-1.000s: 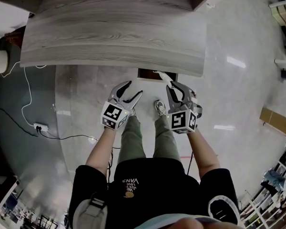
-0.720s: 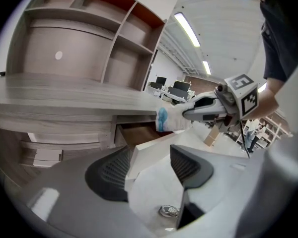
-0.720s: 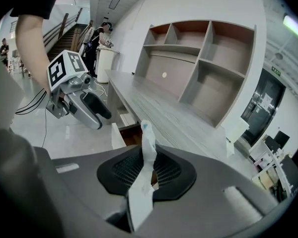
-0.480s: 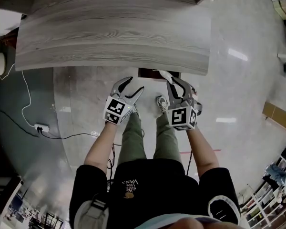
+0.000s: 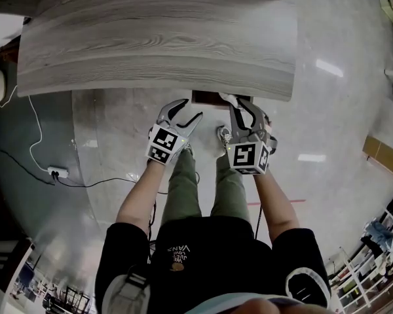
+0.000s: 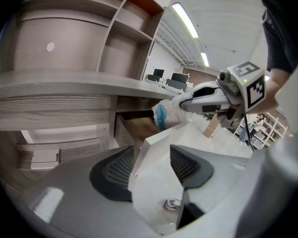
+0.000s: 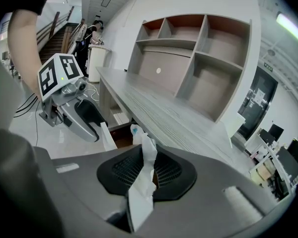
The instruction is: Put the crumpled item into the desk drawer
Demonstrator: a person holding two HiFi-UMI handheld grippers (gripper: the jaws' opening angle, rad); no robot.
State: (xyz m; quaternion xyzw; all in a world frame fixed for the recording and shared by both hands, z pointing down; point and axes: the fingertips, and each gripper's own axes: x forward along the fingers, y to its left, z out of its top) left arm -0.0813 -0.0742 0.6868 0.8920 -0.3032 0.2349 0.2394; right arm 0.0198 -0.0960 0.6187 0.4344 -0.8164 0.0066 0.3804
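Note:
The crumpled item (image 7: 145, 170) is white with a blue patch and sticks out from between the pads of my right gripper (image 7: 148, 172), which is shut on it. From the left gripper view, the crumpled item (image 6: 165, 114) hangs at the mouth of the open drawer (image 6: 139, 127) under the desk edge, held by the right gripper (image 6: 191, 103). My left gripper (image 6: 151, 155) is open, its jaws spread wide just before the drawer's white front panel (image 6: 161, 138). In the head view both grippers, left (image 5: 185, 114) and right (image 5: 242, 106), sit side by side below the drawer (image 5: 206, 97).
The grey wood desk top (image 5: 157, 38) runs across the top, with an open shelf unit (image 7: 198, 48) on it. A power strip and cable (image 5: 56, 173) lie on the floor at left. The person's legs and shoes (image 5: 221, 136) are under the grippers.
Both grippers have sunk a little and drawn closer to the desk edge. The crumpled item now sits right at the drawer opening. The grips have not changed.

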